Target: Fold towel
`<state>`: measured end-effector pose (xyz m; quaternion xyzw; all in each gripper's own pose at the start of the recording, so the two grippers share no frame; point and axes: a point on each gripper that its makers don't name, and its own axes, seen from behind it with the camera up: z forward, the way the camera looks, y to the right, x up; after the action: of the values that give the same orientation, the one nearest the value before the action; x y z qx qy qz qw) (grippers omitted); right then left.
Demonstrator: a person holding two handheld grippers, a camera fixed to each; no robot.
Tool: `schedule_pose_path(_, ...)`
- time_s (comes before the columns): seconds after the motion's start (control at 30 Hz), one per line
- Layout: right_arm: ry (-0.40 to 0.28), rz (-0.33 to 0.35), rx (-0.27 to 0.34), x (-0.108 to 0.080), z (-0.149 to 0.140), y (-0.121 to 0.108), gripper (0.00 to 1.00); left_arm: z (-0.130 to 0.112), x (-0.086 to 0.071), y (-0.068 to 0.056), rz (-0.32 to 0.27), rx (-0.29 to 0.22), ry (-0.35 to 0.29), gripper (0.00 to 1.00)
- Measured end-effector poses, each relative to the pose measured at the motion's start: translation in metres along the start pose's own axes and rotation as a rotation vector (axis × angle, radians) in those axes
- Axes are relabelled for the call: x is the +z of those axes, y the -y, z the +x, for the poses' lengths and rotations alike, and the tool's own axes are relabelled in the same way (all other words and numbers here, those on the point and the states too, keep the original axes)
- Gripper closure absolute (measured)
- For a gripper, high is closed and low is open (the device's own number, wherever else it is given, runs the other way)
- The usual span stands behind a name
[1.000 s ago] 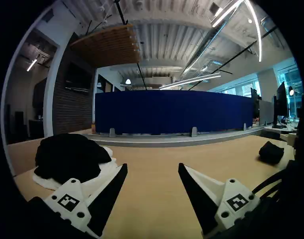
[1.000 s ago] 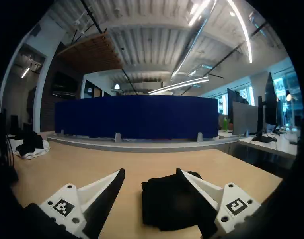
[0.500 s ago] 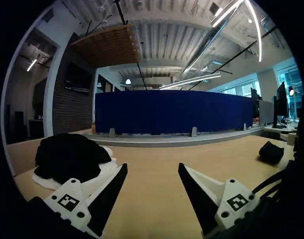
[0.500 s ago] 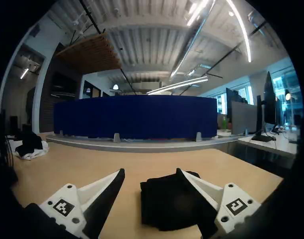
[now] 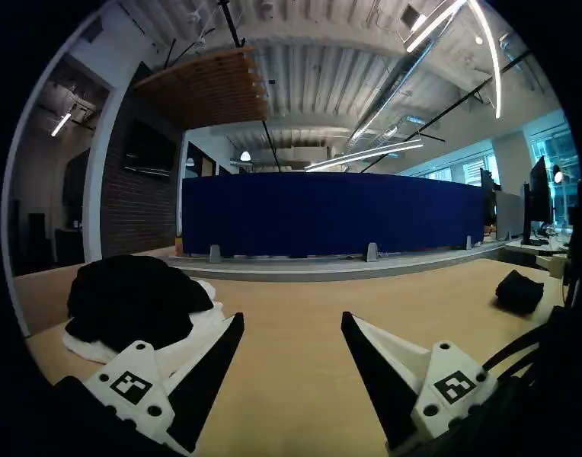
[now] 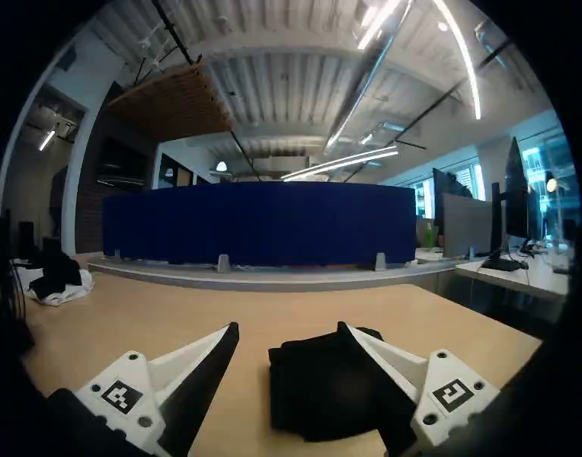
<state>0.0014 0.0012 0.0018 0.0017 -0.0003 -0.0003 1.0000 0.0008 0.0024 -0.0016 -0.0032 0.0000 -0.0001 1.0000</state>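
In the left gripper view, a heap of black cloth on white cloth point(image 5: 131, 308) lies on the wooden table, just beyond my left finger. My left gripper point(image 5: 291, 324) is open above bare table. A folded black towel point(image 5: 519, 292) rests far to the right. In the right gripper view, that folded black towel point(image 6: 321, 385) lies flat under my right gripper point(image 6: 287, 331), which is open; the right finger overlaps the towel's right side. The black and white heap point(image 6: 56, 282) shows far left.
A long blue partition point(image 5: 329, 213) stands along the table's far edge. Desks with monitors point(image 6: 512, 206) are off to the right. Bare wooden tabletop point(image 6: 177, 312) stretches between the heap and the folded towel.
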Motion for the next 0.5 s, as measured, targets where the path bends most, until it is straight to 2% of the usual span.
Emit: schedule_pose_path(0.5, 0.0, 0.0, 0.0, 0.0007, -0.0002, -0.0004, 0.0, 0.0005, -0.0004, -0.0008, 0.0, 0.0, 0.0, 0.05)
